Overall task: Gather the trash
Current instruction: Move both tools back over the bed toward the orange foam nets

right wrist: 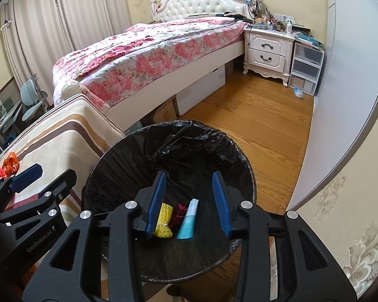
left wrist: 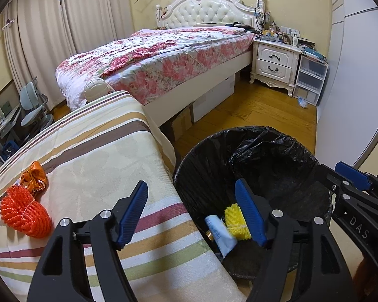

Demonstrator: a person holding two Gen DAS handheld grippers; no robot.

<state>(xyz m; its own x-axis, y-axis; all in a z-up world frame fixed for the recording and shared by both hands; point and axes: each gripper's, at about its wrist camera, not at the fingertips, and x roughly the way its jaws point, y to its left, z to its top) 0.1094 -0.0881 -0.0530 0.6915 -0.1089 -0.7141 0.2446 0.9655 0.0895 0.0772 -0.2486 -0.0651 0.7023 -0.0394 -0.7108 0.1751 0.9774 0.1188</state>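
Observation:
A round bin [left wrist: 189, 166] with a black liner stands on the floor beside a striped cloth surface [left wrist: 100, 156]. In its bottom lie a yellow foam net [right wrist: 165, 220], a dark red scrap [right wrist: 179, 212] and a teal and white tube [right wrist: 187, 220], which looks blurred. My right gripper [right wrist: 188, 173] hangs open above the bin [right wrist: 128, 151], touching none of them. My left gripper [left wrist: 191, 183] is open and empty, straddling the bin's rim and the cloth. An orange foam net [left wrist: 25, 211] and an orange wrapper [left wrist: 34, 176] lie on the cloth to its left.
A bed with a floral cover [left wrist: 163, 58] stands behind, with boxes [left wrist: 211, 98] under it. A white nightstand [left wrist: 274, 63] and plastic drawers [left wrist: 310, 80] line the far wall. A small crumpled bit [left wrist: 301, 102] lies on the wood floor [left wrist: 252, 110]. A desk chair [left wrist: 35, 105] is far left.

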